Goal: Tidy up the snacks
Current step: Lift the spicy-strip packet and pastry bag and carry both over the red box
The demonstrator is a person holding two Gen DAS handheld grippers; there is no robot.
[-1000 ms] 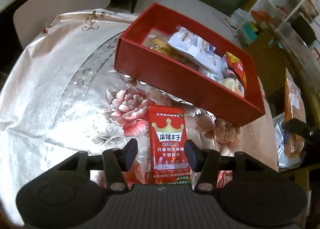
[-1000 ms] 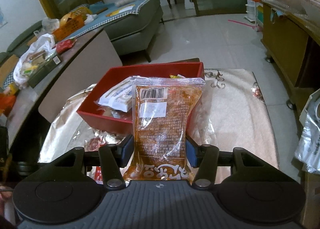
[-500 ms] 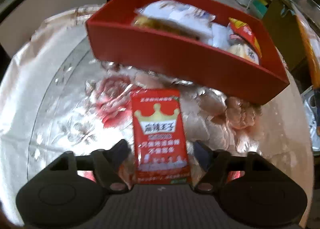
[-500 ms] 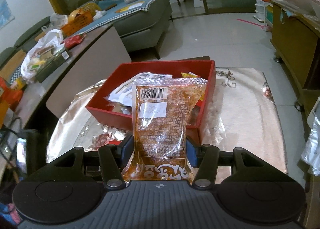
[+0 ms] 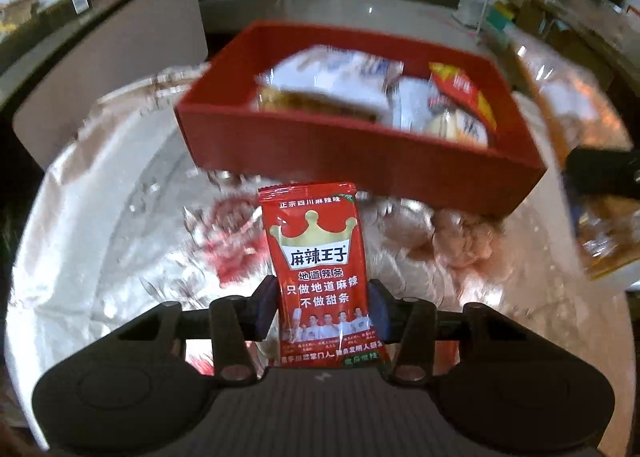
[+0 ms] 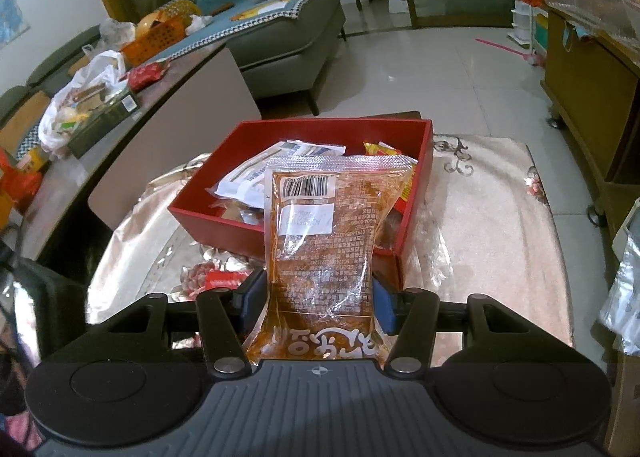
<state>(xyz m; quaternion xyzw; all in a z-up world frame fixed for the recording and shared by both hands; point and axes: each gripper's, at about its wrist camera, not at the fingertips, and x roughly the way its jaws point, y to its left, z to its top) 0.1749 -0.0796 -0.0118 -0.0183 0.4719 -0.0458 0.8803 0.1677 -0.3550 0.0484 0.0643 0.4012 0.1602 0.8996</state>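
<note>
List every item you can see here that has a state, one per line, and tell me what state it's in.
Left hand-held gripper: shut on the red crown-printed snack packet.
Red crown-printed snack packet: gripped, upright, off the table.
Right hand-held gripper: shut on the clear orange snack pouch.
Clear orange snack pouch: gripped, upright, sealed.
Red rectangular cardboard box: open-topped, partly filled with packets.

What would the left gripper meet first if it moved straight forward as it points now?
Probably the near wall of the red box, which lies straight beyond the left gripper and its red snack packet. Depth is unclear, so it might pass over the rim.
</note>
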